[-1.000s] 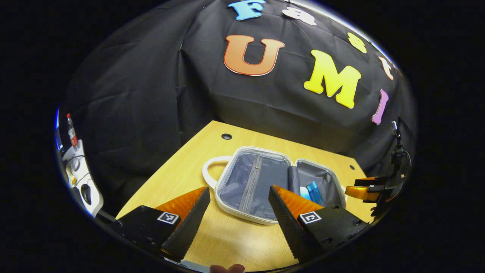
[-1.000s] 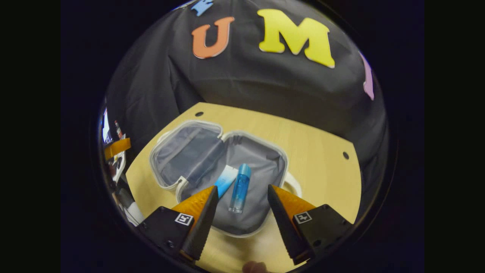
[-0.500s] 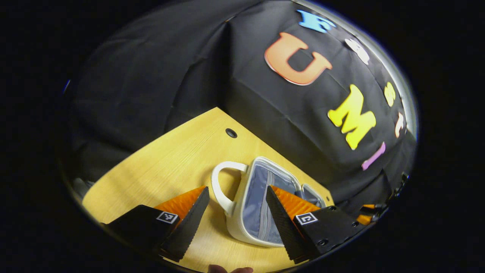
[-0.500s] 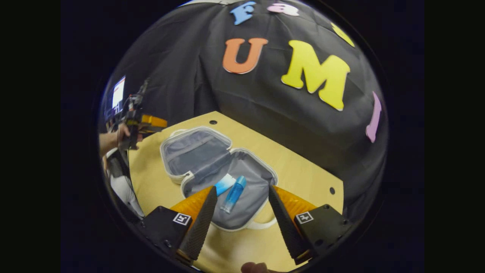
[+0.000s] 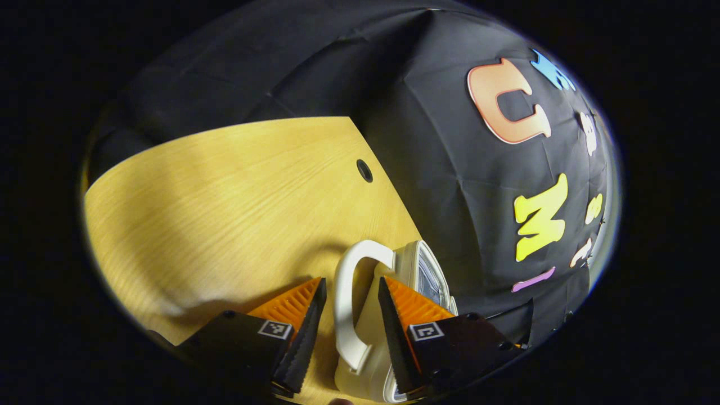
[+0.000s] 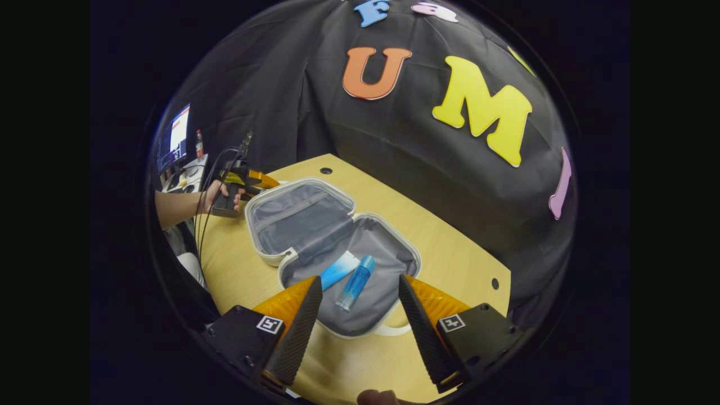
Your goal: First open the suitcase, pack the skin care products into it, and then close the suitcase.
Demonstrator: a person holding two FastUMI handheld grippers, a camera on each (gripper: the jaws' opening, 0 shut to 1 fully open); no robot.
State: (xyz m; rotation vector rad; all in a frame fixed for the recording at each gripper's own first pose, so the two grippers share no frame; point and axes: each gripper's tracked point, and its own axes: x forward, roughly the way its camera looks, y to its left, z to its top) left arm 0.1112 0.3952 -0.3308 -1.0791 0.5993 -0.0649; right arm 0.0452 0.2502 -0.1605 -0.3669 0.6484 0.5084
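Observation:
In the right gripper view a white-rimmed suitcase [image 6: 298,219] with grey lining lies open flat on the wooden table [image 6: 450,264]. A blue tube [image 6: 339,270] and a clear blue bottle [image 6: 355,283] rest in its near half. My right gripper [image 6: 359,278] hovers open above that half's near rim, holding nothing. A hand holds my left gripper [image 6: 264,181] at the far edge of the lid half. In the left gripper view the lid [image 5: 419,270] is seen edge-on, and its white handle [image 5: 344,315] stands between the narrowed fingers of my left gripper [image 5: 351,281], which is still open.
The table [image 5: 225,197] stretches bare to the left of the handle, with a cable hole [image 5: 364,170] near the black cloth wall. Beyond the table's left end stands a monitor [image 6: 179,135] on a cluttered desk.
My left gripper has swung down and in to the lid's handle, and its fingers have narrowed around it. My right gripper has barely shifted above the near half.

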